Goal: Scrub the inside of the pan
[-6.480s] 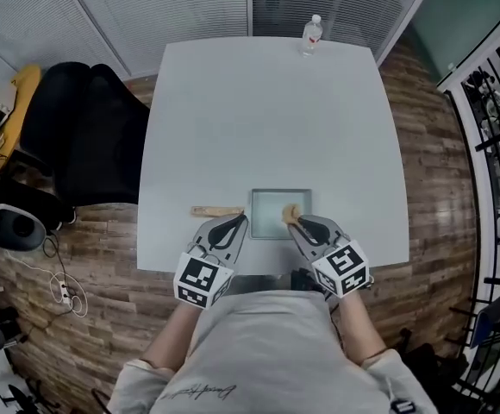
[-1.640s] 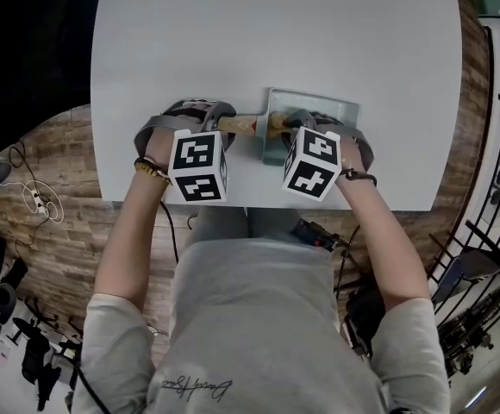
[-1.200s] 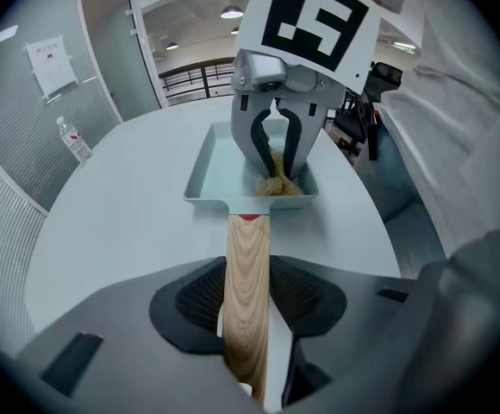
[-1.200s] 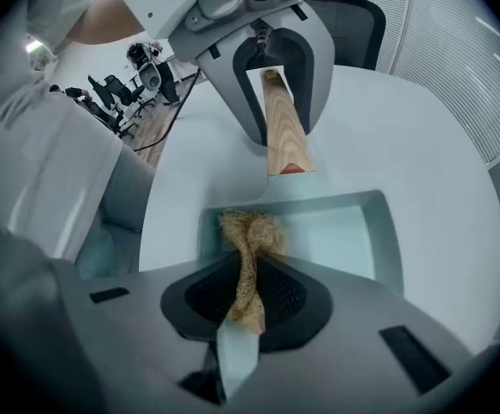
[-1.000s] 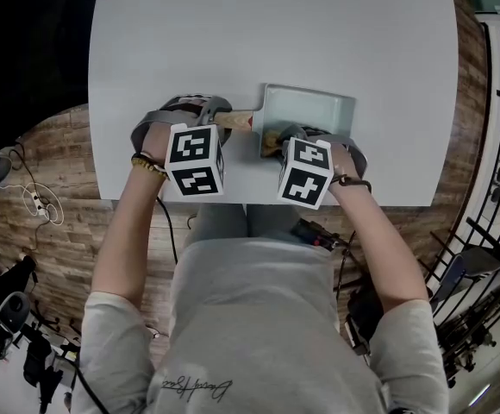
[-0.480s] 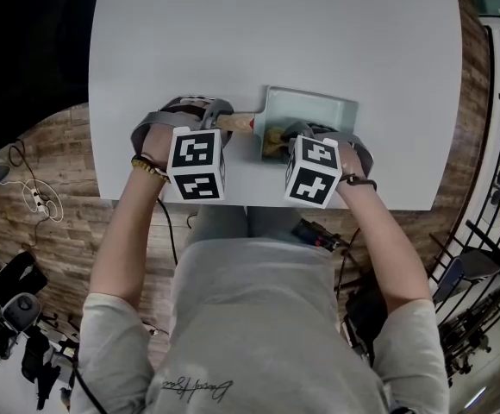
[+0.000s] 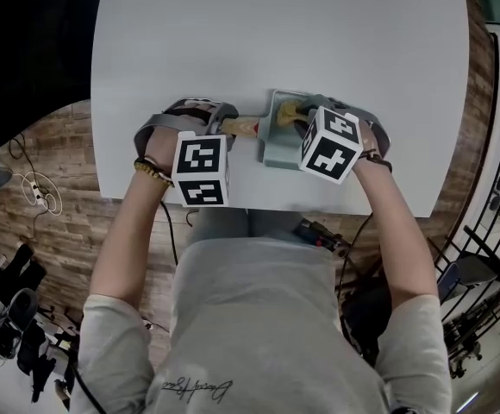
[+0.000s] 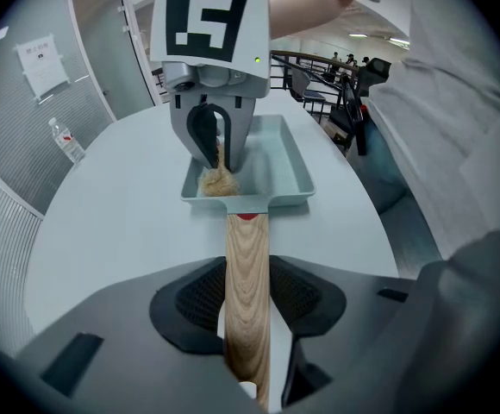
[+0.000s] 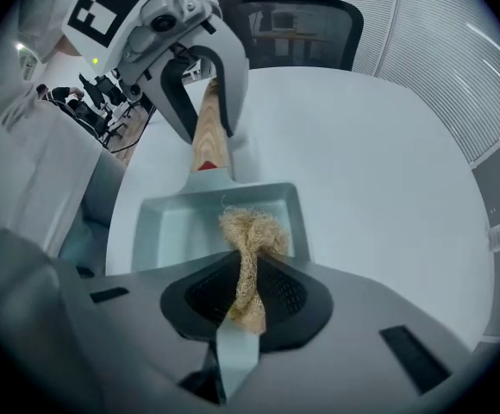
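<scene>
The left gripper [image 8: 248, 307] is clamped on the pan's smooth wooden handle [image 8: 248, 248]. The right gripper [image 9: 246, 304] pinches a tan, fibrous scrubber [image 9: 250, 231], its tuft down inside the rectangular pale-green pan [image 9: 168, 222] near the handle end. The pan sits near the front edge of a plain white worktop [image 7: 276, 50], over wood-plank flooring [image 7: 52, 188].
</scene>
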`<action>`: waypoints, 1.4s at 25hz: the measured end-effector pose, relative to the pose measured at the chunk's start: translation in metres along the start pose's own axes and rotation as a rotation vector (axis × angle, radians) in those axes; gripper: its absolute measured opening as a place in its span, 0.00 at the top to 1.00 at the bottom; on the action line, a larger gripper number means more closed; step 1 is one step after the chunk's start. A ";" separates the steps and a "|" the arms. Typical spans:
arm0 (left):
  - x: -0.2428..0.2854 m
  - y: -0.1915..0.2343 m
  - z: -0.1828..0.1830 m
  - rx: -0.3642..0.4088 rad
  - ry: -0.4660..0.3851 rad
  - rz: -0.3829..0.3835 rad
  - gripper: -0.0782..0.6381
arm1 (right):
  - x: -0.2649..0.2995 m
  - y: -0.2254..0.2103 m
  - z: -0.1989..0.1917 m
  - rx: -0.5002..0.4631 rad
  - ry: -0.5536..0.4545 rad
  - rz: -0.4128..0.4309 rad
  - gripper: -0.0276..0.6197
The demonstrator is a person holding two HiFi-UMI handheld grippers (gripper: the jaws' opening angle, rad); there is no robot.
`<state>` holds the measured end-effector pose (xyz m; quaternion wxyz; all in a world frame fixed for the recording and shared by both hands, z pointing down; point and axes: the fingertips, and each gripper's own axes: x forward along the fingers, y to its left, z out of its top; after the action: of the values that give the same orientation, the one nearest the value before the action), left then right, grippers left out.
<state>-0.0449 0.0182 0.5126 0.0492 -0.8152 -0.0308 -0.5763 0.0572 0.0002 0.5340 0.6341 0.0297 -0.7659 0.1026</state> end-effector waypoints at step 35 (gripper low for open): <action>0.006 0.010 -0.008 -0.035 0.030 0.014 0.67 | 0.011 0.070 -0.011 -0.005 0.005 0.127 0.85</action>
<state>-0.0498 0.0074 0.5205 0.0395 -0.8075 -0.0140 -0.5883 0.0539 0.0716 0.5383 0.6282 -0.0210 -0.7649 0.1406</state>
